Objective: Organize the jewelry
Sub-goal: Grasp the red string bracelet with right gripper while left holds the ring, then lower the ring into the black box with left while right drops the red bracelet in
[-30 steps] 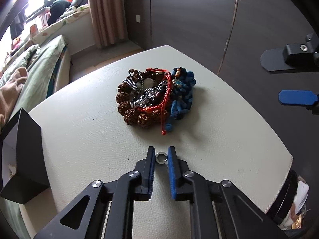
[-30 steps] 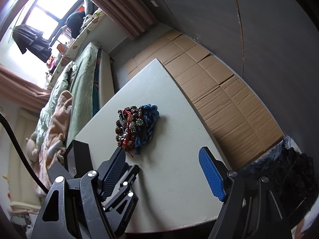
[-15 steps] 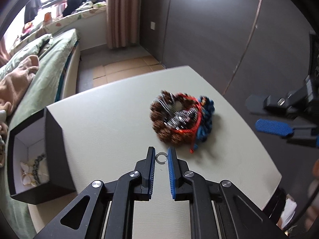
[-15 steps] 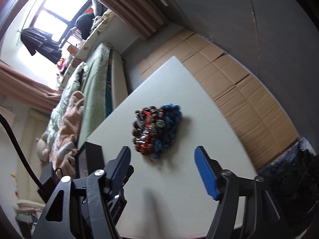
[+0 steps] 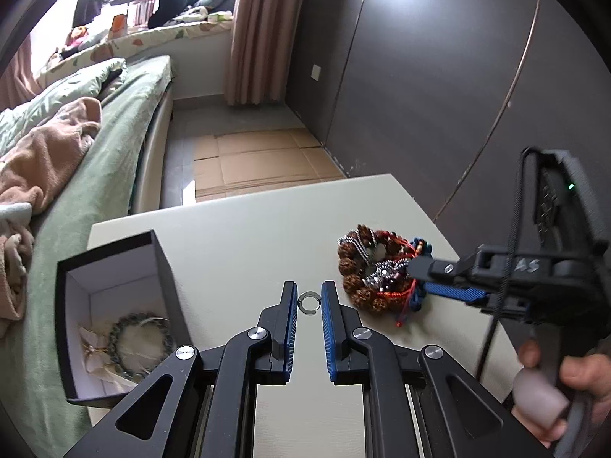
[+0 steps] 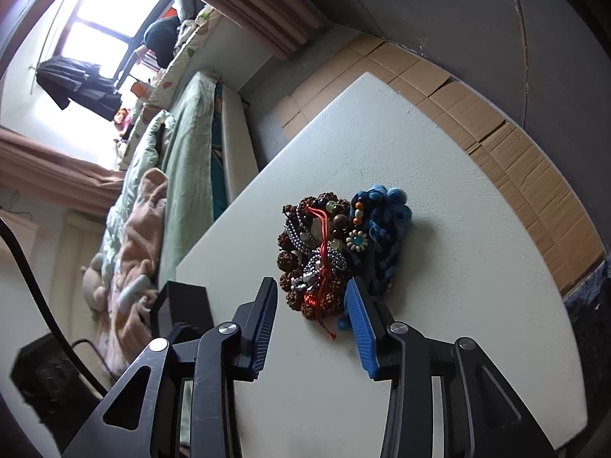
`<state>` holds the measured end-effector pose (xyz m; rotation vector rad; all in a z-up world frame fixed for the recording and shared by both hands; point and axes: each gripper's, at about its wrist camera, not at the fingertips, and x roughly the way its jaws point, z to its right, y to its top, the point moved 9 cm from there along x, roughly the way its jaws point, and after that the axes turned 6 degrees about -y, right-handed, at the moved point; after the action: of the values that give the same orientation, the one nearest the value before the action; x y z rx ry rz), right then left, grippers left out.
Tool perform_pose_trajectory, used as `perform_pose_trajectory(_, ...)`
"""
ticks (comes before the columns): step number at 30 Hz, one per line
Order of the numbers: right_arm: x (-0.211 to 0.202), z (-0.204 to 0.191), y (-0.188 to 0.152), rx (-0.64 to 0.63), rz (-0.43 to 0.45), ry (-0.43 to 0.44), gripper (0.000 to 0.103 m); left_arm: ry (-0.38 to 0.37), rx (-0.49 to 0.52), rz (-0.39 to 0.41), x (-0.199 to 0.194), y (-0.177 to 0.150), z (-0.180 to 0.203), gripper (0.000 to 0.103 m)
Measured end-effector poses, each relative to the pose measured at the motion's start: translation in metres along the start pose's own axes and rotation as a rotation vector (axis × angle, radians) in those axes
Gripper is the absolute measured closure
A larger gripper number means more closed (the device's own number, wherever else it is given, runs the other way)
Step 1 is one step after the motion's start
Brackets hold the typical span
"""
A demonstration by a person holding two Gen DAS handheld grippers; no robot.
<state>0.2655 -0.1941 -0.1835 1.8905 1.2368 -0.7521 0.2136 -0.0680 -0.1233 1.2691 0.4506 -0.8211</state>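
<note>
My left gripper (image 5: 308,302) is shut on a small silver ring (image 5: 307,302), held above the white table (image 5: 248,236) between the pile and the box. The jewelry pile (image 6: 324,252) is a tangle of brown beads, silver chain, red cord and blue braid. My right gripper (image 6: 310,290) hangs low over the pile's near end, its jaws closing with the brown beads and red cord between them. The left pad stands just clear of the beads. In the left wrist view the right gripper (image 5: 424,278) reaches into the pile (image 5: 374,271) from the right.
A black box (image 5: 72,305) with a white inside stands open at the table's left and holds a dark bead bracelet (image 5: 126,343). A hand (image 5: 573,381) grips the right tool. A bed (image 5: 95,152) lies beyond the table's left edge, cardboard on the floor behind.
My left gripper has carried the ring up and away from the pile toward the box, which came into view. My right gripper dropped onto the pile and its jaws narrowed.
</note>
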Motion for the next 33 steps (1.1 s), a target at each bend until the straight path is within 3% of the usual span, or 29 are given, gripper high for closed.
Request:
perform_pose_trajectory(3, 0.008, -0.003, -0.002, -0.007, -0.011, -0.015, 0.072, -0.003, -0.007, 0.006, -0.005, 0.003, -0.005, 0.09)
perform_pose_trajectory(5, 0.013, -0.004, -0.003, -0.007, -0.017, -0.026, 0.087, -0.005, -0.012, 0.012, -0.009, 0.005, -0.008, 0.09)
perform_pose_trajectory(8, 0.015, -0.002, -0.003, 0.004, -0.008, -0.039, 0.097, -0.006, -0.018, 0.021, -0.014, 0.006, -0.012, 0.09)
perform_pose_trajectory(19, -0.044, -0.051, 0.004, -0.103, 0.172, 0.098, 0.098, 0.001, -0.065, 0.083, -0.045, 0.012, -0.029, 0.09)
perform_pose_trajectory(33, -0.073, -0.107, -0.019, -0.187, 0.221, 0.255, 0.098, 0.036, -0.128, 0.147, -0.079, 0.019, -0.07, 0.09)
